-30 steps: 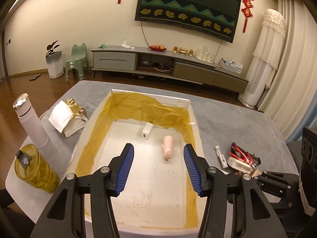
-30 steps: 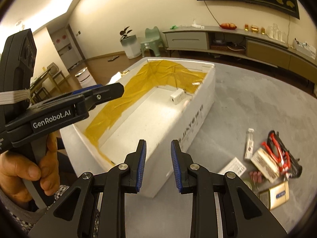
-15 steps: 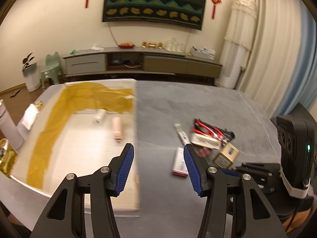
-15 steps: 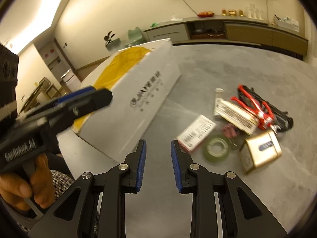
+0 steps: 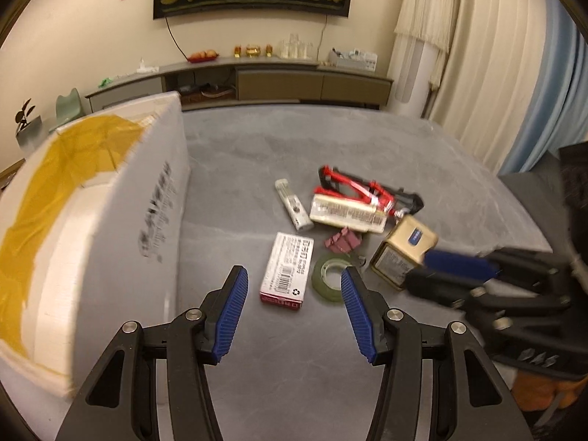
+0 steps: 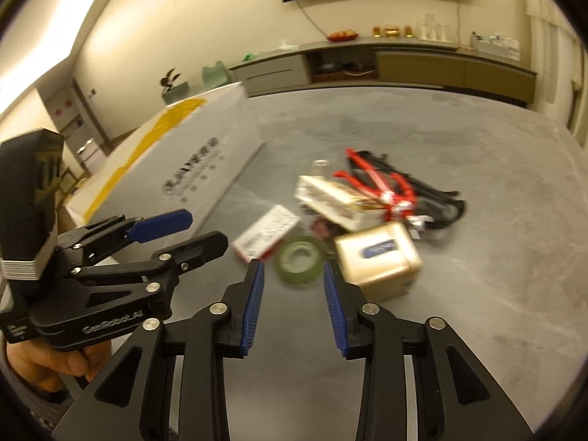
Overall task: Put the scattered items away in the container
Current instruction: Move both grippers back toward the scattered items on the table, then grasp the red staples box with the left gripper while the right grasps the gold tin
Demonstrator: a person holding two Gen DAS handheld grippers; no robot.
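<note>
The right gripper (image 6: 292, 299) hangs with its ribbed blue pads spread wide and empty, lined up on the green tape roll (image 6: 299, 261) just ahead, probably its next pick. On its left, the left gripper (image 5: 294, 307) is equally wide and empty over the small white-and-red box (image 5: 287, 271). Beyond lie a glossy gold tin (image 5: 403, 252), a flat printed packet (image 5: 347, 214) and red-handled pliers (image 5: 362, 188), heaped on grey felt right of the white foam box (image 5: 121, 228).

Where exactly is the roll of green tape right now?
In both wrist views the roll of green tape lies flat on the grey table, between the small white box and the gold tin, just ahead of the open right gripper.
</note>
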